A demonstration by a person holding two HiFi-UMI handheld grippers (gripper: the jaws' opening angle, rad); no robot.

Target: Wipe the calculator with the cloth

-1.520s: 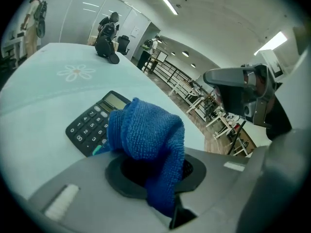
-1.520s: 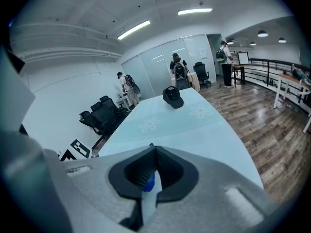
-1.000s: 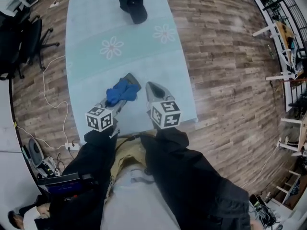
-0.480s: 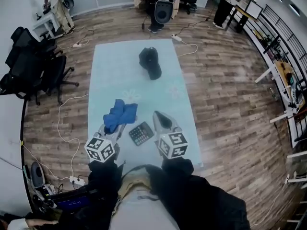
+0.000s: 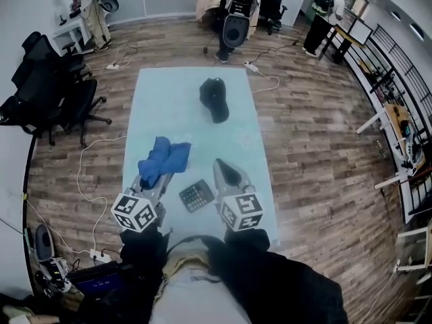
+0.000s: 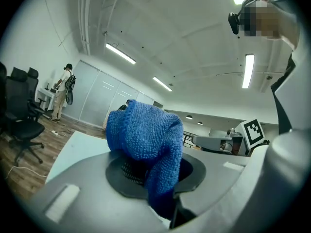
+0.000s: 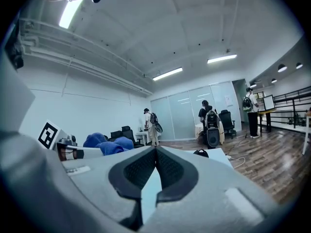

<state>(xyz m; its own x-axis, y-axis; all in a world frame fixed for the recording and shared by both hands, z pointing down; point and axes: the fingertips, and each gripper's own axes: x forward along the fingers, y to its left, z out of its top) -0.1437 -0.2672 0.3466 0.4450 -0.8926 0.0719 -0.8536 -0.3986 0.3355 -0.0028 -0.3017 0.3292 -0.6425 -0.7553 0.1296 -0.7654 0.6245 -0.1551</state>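
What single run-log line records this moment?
left gripper: shut on blue cloth | right gripper: shut, empty | calculator: between grippers in head view, no contact

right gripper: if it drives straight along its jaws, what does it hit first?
Probably nothing close. The right gripper, jaws shut, points about level above the table. The cap lies just right of its line and lower, so it would likely be missed, though depth is unclear.

Calculator on mat, cap behind
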